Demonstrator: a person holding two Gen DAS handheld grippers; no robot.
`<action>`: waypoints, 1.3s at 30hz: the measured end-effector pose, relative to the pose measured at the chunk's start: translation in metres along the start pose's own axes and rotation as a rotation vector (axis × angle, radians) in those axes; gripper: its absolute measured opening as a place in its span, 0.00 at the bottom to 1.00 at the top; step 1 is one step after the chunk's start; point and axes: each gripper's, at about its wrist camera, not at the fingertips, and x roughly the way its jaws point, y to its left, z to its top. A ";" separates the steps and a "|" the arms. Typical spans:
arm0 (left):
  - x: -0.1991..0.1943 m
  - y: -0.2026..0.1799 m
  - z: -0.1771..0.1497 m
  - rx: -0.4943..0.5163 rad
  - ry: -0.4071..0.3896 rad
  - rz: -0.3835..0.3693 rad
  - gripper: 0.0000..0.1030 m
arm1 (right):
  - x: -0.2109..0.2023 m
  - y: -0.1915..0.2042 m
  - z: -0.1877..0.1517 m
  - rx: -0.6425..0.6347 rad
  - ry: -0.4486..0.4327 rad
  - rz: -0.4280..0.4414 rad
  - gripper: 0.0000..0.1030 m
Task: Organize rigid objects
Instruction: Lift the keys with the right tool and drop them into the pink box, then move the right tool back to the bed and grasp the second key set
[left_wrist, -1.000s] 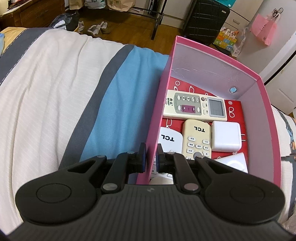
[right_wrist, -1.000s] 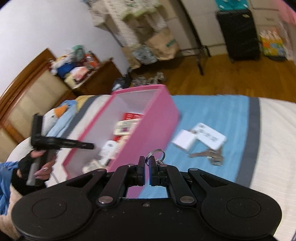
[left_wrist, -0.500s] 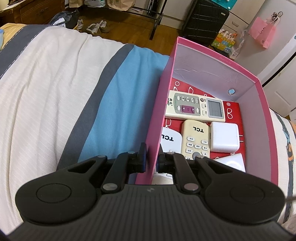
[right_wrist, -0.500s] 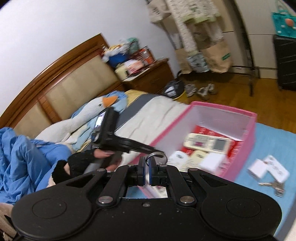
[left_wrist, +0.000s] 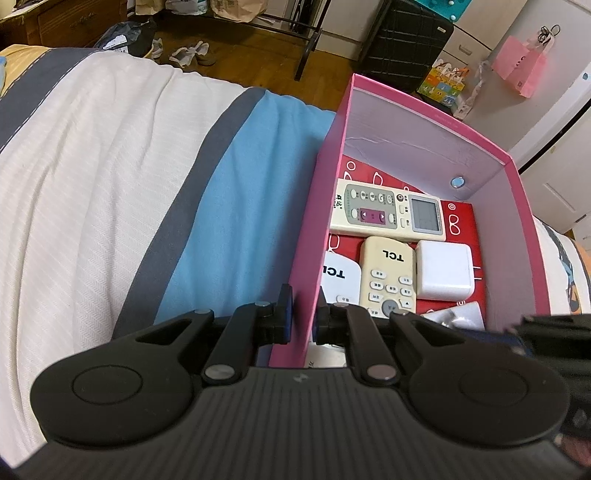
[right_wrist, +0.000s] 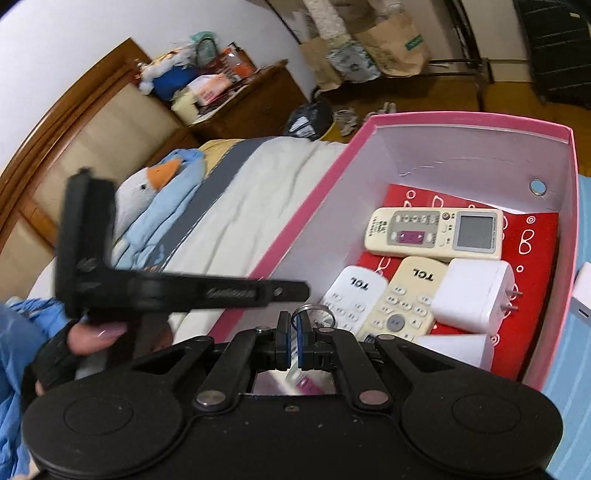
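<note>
1. The left gripper (left_wrist: 302, 320) is clamped on the near side wall of the pink box (left_wrist: 424, 107), one finger outside the wall and one inside.
2. The right gripper (right_wrist: 293, 332) is closed on a key ring (right_wrist: 308, 312), pinched between its pads; it hangs over the near end of the box.
3. In the box, on a red card (right_wrist: 532, 243), lie a long cream remote (right_wrist: 434, 232) across the far part, and nearer a white TCL remote (right_wrist: 351, 297) beside a cream TCL remote (right_wrist: 406, 299), touching side by side.
4. A white charger (right_wrist: 474, 299) with two prongs sits just right of the cream TCL remote; a white block (right_wrist: 458, 349) lies near it at the box's near end.
5. The box stands on a bed (left_wrist: 110, 184) with white, grey and blue stripes.
6. A gloved hand (right_wrist: 85, 338) holds the left gripper's handle; a goose toy (right_wrist: 147, 184) lies near the headboard.
</note>
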 end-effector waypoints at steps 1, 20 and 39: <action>0.000 0.000 0.000 -0.001 0.000 -0.002 0.09 | 0.001 -0.001 0.001 0.007 -0.002 -0.021 0.06; 0.000 -0.001 0.001 0.000 0.001 0.009 0.09 | -0.146 -0.044 0.023 -0.159 -0.078 -0.235 0.39; 0.002 -0.003 -0.001 0.007 0.003 0.018 0.09 | -0.103 -0.172 -0.012 -0.123 0.037 -0.458 0.42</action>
